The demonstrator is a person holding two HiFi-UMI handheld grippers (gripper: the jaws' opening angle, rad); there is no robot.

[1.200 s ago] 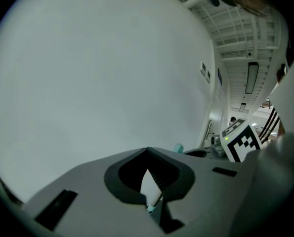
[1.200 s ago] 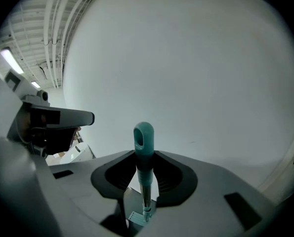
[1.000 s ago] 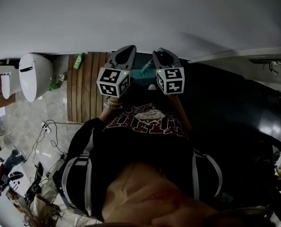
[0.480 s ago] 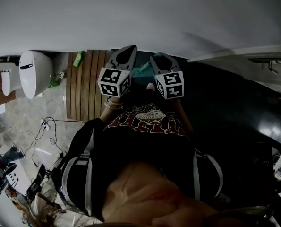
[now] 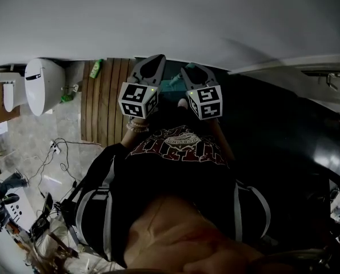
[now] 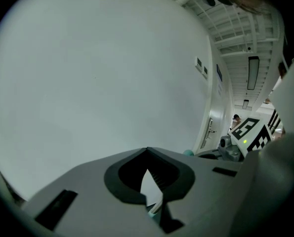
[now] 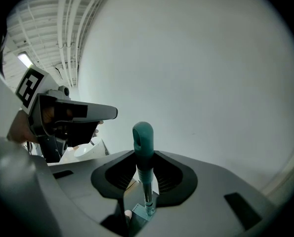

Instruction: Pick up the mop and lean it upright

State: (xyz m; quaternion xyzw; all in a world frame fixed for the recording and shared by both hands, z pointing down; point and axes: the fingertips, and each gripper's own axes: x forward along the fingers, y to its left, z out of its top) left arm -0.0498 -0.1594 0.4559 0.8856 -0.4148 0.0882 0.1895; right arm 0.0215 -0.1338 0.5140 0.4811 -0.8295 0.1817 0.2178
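The mop stands upright close to the white wall. In the right gripper view its teal handle rises between the jaws of my right gripper, which is shut on it, and the thin metal pole runs down to the mop head joint. From above, a teal part of the mop shows between my right gripper and my left gripper. In its own view, my left gripper has its tips together and holds nothing. A sliver of teal shows low in the slit.
A white toilet stands at the left. Beside it lies a wooden slatted mat with a green bottle at its far end. Cables and clutter lie on the tiled floor at the lower left. At the right the floor is dark.
My right gripper has swung a little to the left, closer to the left gripper, with the mop handle still in it. The left gripper has barely shifted.
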